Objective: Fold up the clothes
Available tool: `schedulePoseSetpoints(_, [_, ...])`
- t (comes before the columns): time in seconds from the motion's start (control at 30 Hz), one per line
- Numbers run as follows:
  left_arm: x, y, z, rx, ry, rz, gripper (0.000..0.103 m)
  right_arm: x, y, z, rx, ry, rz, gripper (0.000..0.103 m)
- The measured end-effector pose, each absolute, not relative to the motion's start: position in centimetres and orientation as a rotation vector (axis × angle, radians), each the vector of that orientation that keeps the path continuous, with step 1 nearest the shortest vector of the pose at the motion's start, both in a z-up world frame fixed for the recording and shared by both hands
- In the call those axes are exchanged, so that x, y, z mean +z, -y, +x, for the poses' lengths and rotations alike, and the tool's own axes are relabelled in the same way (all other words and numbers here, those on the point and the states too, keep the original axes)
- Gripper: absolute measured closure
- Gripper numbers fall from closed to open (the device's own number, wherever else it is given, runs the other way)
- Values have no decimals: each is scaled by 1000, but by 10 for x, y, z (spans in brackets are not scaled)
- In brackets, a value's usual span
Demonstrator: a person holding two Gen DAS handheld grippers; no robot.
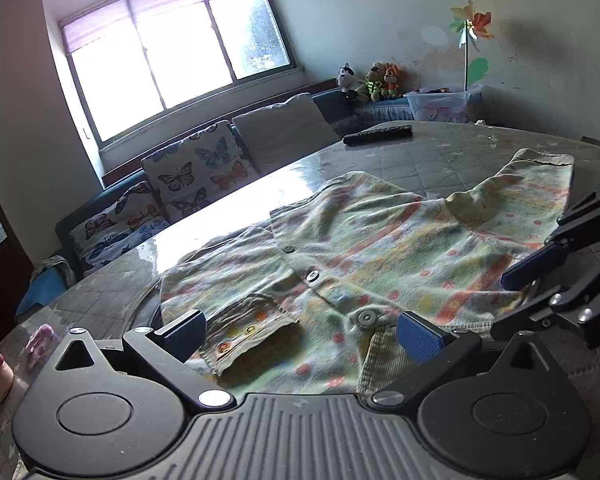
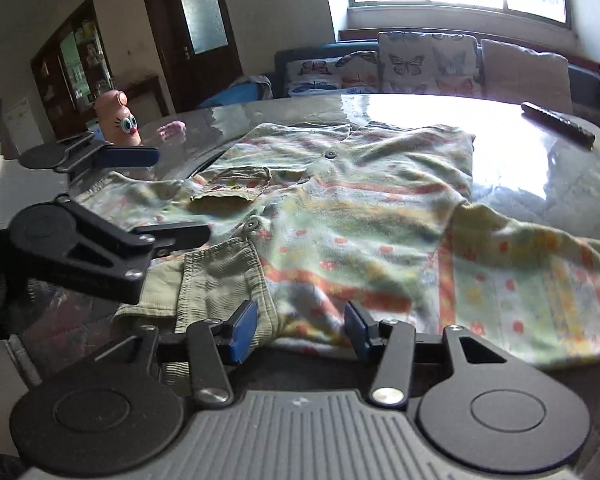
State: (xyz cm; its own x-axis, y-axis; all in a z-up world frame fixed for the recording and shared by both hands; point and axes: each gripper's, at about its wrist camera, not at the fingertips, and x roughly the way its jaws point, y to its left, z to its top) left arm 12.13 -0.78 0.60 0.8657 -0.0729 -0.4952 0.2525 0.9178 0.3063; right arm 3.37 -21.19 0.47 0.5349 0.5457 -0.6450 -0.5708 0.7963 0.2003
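A small pastel shirt [image 1: 364,248] with orange and yellow stripes, dots, snap buttons and a chest pocket lies spread flat on the table, collar toward me. It also shows in the right wrist view [image 2: 360,232]. My left gripper [image 1: 300,334] is open, its blue pads on either side of the pocket and collar area, just above the cloth. My right gripper [image 2: 300,326] is open at the shirt's near edge by the ribbed green collar [image 2: 216,280]. Each gripper shows in the other's view: the right one [image 1: 556,256], the left one [image 2: 168,196].
A black remote [image 1: 378,135] lies at the far side of the glossy table [image 1: 228,216]. A pink toy figure with eyes [image 2: 120,120] stands at the table's left. A sofa with butterfly cushions [image 1: 196,176] runs under the window. Plush toys [image 1: 374,82] and a plastic bin [image 1: 444,104] stand behind.
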Motion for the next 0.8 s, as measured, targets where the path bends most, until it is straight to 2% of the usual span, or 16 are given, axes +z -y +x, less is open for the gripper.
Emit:
schedulePoseSetpoints(0.2, [6, 28, 129, -213, -491, 379, 0, 15, 250, 37, 569, -718, 59, 52])
schedulePoseSetpoints(0.53, [-9, 60, 126, -290, -498, 445, 0, -2, 333, 67, 267, -713, 142, 52])
schedulePoseSetpoints(0.8, [-15, 61, 128, -296, -521, 457, 0, 5, 361, 91, 170, -673, 123, 52])
